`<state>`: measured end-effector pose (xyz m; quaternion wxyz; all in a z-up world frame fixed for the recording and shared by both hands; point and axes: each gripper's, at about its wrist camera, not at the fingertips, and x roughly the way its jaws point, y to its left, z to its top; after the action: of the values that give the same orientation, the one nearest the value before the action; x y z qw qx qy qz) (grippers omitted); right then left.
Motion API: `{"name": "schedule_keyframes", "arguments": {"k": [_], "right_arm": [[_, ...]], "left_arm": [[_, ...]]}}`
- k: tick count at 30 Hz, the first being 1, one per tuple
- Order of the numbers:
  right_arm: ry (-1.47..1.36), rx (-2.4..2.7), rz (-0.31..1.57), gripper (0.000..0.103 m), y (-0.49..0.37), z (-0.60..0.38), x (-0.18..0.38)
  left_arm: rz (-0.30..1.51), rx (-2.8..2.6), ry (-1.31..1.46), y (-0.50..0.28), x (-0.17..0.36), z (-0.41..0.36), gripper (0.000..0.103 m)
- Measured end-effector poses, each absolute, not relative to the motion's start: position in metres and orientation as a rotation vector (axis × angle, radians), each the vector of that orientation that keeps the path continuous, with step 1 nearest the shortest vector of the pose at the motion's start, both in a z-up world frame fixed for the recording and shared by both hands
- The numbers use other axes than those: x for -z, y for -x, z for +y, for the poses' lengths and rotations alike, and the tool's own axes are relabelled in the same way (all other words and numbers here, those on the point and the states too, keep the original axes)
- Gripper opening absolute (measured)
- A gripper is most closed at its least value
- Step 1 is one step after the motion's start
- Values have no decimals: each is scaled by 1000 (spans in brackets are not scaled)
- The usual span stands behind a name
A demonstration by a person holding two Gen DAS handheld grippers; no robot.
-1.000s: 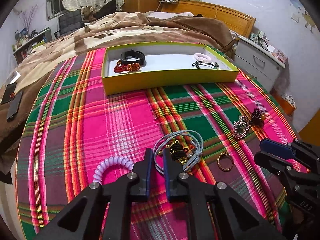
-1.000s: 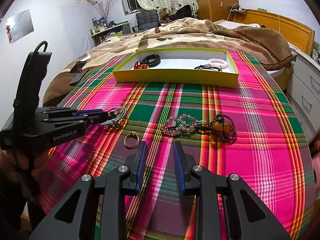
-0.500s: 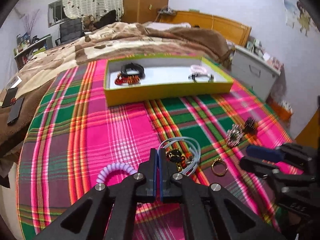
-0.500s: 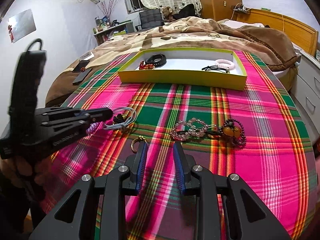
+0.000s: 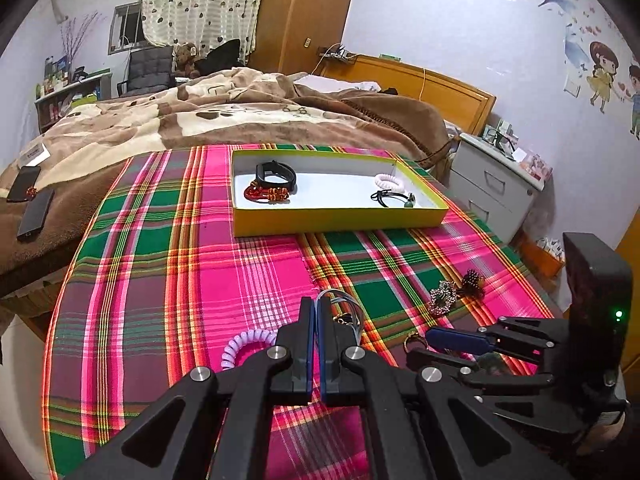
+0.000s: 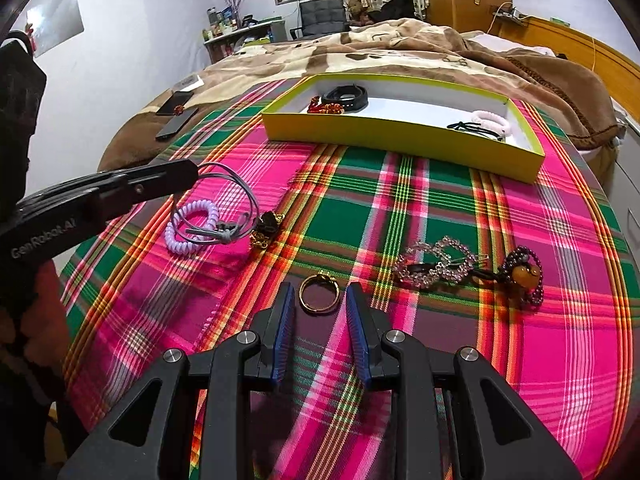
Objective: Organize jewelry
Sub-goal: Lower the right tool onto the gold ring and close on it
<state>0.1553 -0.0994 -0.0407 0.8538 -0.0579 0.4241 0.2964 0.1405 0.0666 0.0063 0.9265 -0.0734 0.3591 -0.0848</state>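
My left gripper is shut on a grey cord necklace and lifts it off the plaid cloth; the gripper also shows in the right wrist view. A lilac coil hair tie and a gold-and-black charm lie beneath. My right gripper is open with a gold ring between its fingertips on the cloth. A crystal bead bracelet and a dark bead bracelet lie to the right. The yellow box holds a black band, red bracelet, white coil tie and black cord.
The round table's plaid cloth meets a bed with a brown blanket behind the box. Two phones lie on the blanket at left. A white nightstand stands at right.
My left gripper closed on the grey cord necklace and raised it. My right gripper moved forward and down until the gold ring sits between its open fingers.
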Motion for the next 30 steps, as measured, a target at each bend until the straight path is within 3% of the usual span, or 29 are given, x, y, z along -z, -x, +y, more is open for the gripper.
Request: {"name": "schedule_keyframes", "arguments": {"k": [8,10,30], "right_arm": [[237,-600,881,27,-151,-85,41],[232,-589,880,23,-152,-87,41],[103,-573,797,23,-140,-123,5]], "left_arm": [[728,182,164,-137,-9,69,1],[726,182,166,-135,-9,70,1],[685,201,164,-128,-32,64,1]]}}
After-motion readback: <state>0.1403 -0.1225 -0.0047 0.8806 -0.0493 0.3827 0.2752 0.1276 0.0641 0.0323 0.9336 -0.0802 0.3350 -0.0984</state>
